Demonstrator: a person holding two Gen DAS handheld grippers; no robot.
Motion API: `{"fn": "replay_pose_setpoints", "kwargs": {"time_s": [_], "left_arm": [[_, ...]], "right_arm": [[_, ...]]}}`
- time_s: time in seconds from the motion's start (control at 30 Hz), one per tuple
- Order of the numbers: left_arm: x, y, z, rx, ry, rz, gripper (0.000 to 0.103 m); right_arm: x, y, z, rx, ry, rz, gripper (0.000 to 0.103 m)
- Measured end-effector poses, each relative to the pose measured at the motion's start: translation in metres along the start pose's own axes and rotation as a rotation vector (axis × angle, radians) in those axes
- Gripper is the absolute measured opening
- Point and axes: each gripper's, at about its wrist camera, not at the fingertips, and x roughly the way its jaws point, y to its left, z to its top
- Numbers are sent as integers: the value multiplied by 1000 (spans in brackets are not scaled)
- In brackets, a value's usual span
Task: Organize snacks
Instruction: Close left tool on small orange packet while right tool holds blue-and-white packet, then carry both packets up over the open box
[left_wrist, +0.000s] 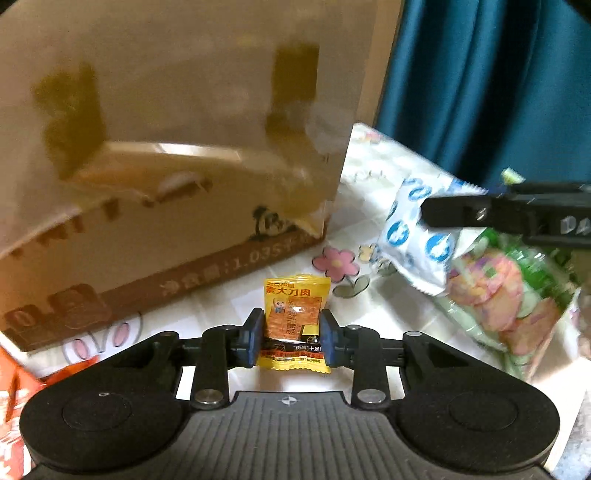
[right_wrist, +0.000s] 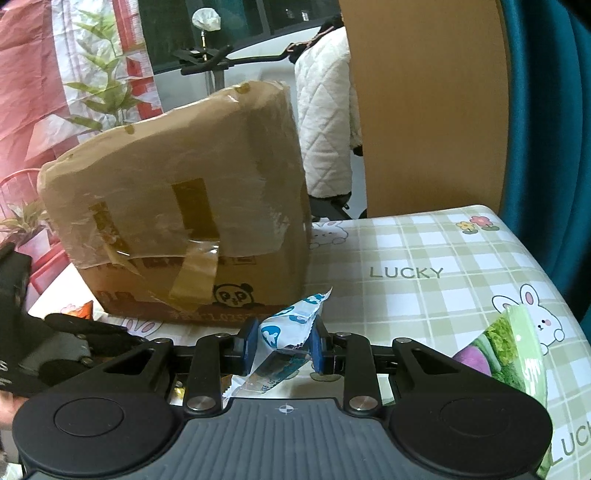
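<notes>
Yellow foil snack packet (left_wrist: 295, 317) sits clenched upright in the left claw (left_wrist: 292, 338), just before the taped brown cardboard box (left_wrist: 177, 184). Right claw (right_wrist: 282, 349) grips a white-and-blue crinkled sachet (right_wrist: 286, 343) above the checked counter (right_wrist: 443, 251). Open counter lies right of the box; a green salad-print bag (right_wrist: 517, 354) lies near the counter's right edge.

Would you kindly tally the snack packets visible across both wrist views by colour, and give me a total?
Yellow: 1, the yellow packet clamped in the left gripper.
White and blue: 1, the white and blue packet clamped in the right gripper.
Green: 1, the green bag on the table.
Orange-red: 1, the orange packet, only partly in view.
Total: 4
</notes>
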Motion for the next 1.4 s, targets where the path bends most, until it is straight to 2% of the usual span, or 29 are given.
{"fn": "replay_pose_setpoints", "kwargs": {"time_s": [0.2, 0.4, 0.57, 0.7, 0.8, 0.93, 1.1, 1.23, 1.4], "left_arm": [[-57, -1, 4, 15, -93, 8, 33], [-113, 1, 16, 32, -215, 52, 33], [-156, 8, 33, 23, -335, 103, 33], [-178, 16, 55, 16, -422, 150, 33], [-182, 24, 76, 7, -458, 187, 33], [-175, 43, 107, -39, -453, 234, 33], [-153, 68, 132, -85, -390, 299, 34], [-146, 87, 135, -133, -345, 312, 34], [-137, 95, 134, -149, -304, 347, 35]], "right_arm": [[-16, 8, 11, -22, -44, 8, 26], [-46, 17, 31, -45, -136, 27, 27], [-70, 26, 61, -76, -231, 54, 27], [-82, 37, 96, -124, -303, 89, 27], [-82, 44, 127, -143, -335, 128, 27], [-61, 58, 165, -191, -335, 138, 27], [-15, 70, 192, -198, -257, 138, 27], [15, 79, 190, -195, -196, 123, 27], [36, 82, 180, -169, -143, 112, 27]]}}
